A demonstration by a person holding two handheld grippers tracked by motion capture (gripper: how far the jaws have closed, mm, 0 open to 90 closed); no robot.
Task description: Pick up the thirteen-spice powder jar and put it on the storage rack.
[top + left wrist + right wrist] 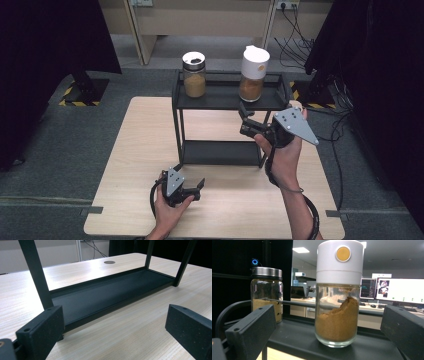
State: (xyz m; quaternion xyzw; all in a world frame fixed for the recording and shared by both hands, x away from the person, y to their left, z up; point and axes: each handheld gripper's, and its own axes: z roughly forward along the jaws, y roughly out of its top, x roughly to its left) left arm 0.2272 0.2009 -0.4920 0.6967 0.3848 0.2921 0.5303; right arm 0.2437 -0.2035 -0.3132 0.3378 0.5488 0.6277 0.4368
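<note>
With its jaws spread wide and empty, the right gripper (243,120) lines up on the white-capped spice jar (338,296) at the right end of the rack's top shelf (222,101), not yet grasped, while the left gripper (197,187), also wide, waits near the tabletop's front edge (215,231).

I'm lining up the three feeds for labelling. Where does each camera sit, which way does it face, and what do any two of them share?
High view: above the person's side, looking forward and down on the table; both hands, left gripper and right gripper show.
Left gripper view: rides low over the table, facing the rack's lower shelf; own open jaws show.
Right gripper view: level with the rack's top shelf, facing the white-capped jar; own open jaws show.
Shared: high and right gripper views both show the white-capped jar and the metal-lidded jar.
</note>
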